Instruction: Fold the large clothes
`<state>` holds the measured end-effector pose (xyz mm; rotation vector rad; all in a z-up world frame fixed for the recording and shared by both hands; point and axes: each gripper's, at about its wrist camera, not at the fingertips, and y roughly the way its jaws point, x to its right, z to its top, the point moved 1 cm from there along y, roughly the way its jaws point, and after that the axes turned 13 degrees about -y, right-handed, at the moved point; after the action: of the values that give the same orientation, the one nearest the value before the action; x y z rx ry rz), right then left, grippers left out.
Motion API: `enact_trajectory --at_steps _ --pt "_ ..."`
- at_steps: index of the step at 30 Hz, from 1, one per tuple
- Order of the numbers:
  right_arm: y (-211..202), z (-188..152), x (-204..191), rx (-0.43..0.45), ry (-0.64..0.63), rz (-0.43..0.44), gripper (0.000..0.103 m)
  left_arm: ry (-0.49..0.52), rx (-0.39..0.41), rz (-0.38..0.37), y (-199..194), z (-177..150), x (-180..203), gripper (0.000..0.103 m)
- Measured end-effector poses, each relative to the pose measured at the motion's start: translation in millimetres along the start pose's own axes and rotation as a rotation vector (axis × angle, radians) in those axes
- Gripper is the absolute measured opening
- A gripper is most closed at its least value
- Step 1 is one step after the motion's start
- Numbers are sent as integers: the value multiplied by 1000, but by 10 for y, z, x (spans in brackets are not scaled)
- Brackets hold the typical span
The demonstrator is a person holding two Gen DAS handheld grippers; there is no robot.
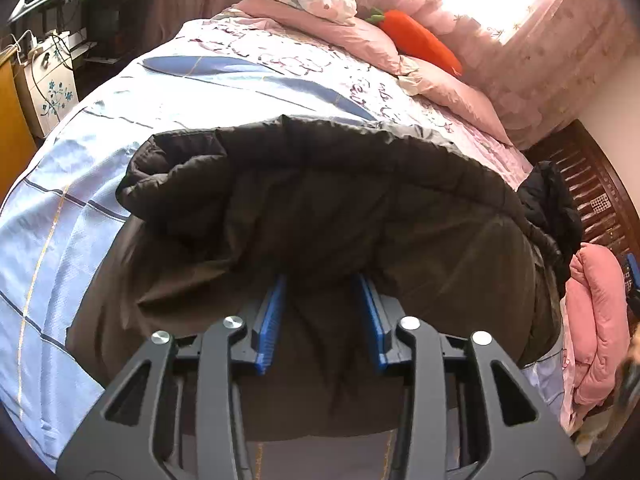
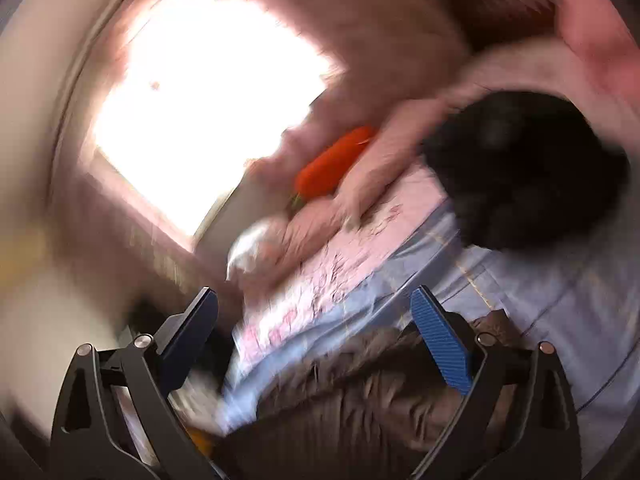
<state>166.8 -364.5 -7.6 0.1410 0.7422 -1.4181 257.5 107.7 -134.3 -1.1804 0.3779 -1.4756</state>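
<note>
Closest to me, my left gripper (image 1: 322,280) has its blue fingers (image 1: 271,320) pushed into a thick fold of the dark padded coat (image 1: 320,208); the tips are hidden under the cloth, so I cannot tell if they really pinch it or only sit around it. My right gripper (image 2: 314,300) is spread wide and holds nothing; its view is much blurred, and under it I see the brownish quilted edge of the same coat (image 2: 360,392). The coat lies across the near part of the bed (image 1: 60,208), on the blue checked sheet, with one rolled edge lifted. For this fold I think I should carry the cloth slowly and low, so the puffy layers do not slide apart, and take the free edge with the right gripper before I pull. Farther away lie a pink pillow (image 1: 340,32) and an orange carrot toy (image 1: 420,40), then the bright window (image 2: 208,92)
</note>
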Motion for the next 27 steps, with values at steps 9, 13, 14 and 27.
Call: enact_trajectory --at_steps 9,13,14,27 --pt "1151 -1551 -1696 -475 -683 -2 86 -33 22 20 -11 31 0 43" --pt "1792 -1977 -1908 -516 -796 -109 86 -17 46 49 -52 56 -20 51" --pt "1924 -1974 -1897 -513 -786 -126 87 -17 56 55 -71 69 -31 53" --pt "3024 -2058 -1581 -578 -663 -219 102 -7 5 183 324 115 -327 55"
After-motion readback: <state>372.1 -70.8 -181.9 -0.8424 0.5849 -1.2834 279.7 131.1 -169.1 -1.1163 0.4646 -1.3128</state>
